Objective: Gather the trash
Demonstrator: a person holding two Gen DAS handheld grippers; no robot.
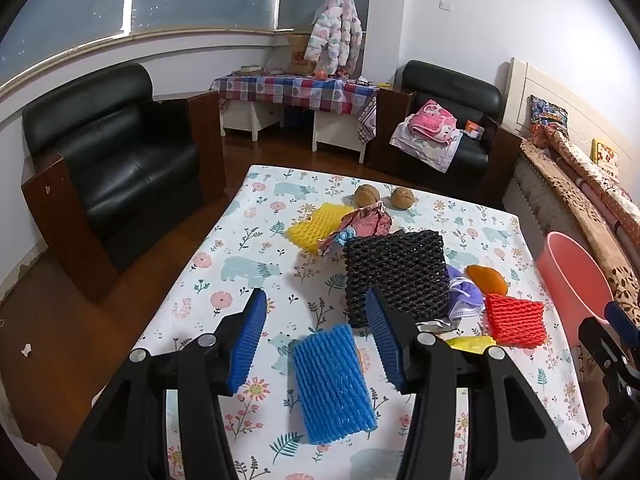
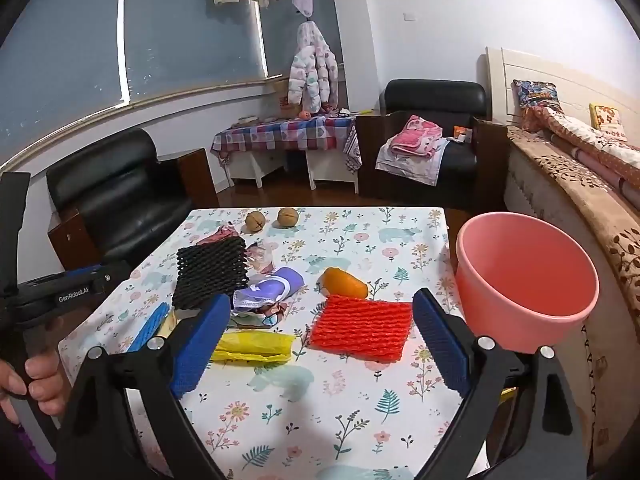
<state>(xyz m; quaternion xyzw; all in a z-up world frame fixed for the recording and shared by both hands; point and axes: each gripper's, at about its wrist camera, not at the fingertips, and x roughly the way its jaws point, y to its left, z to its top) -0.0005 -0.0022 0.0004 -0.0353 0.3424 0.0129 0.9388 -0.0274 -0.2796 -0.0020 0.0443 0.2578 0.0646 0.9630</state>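
Two tools hang over a flowered worktop (image 2: 360,420) strewn with trash; both stand wide apart and grip nothing. Seen from the left wrist, the left tool (image 1: 316,340) has a blue foam net (image 1: 332,384) lying flat on the cloth between its spread fingers, untouched by either pad; a black foam net (image 1: 396,276) lies just beyond it, partly behind the right-hand finger; past that sit a yellow foam net (image 1: 316,226), a crumpled reddish wrapper (image 1: 368,222) touching it, and two walnuts (image 1: 384,196) near the far edge. The right-wrist view hides most of the blue net behind a finger and shows only a strip of it (image 2: 150,326); the yellow net does not appear there. That view gives the right tool (image 2: 320,344), with a red foam net (image 2: 364,334) and a yellow plastic bag (image 2: 252,346) on the cloth between its fingers, neither touched; an orange peel (image 2: 344,282) lies just behind the red net, a purple face mask (image 2: 268,290) beside the black one. The pink bucket (image 2: 524,276) stands off the worktop's right side, its whole open mouth visible here, only partly in the left view; a hand (image 2: 36,376) holding the left tool's handle shows at the right view's left edge.
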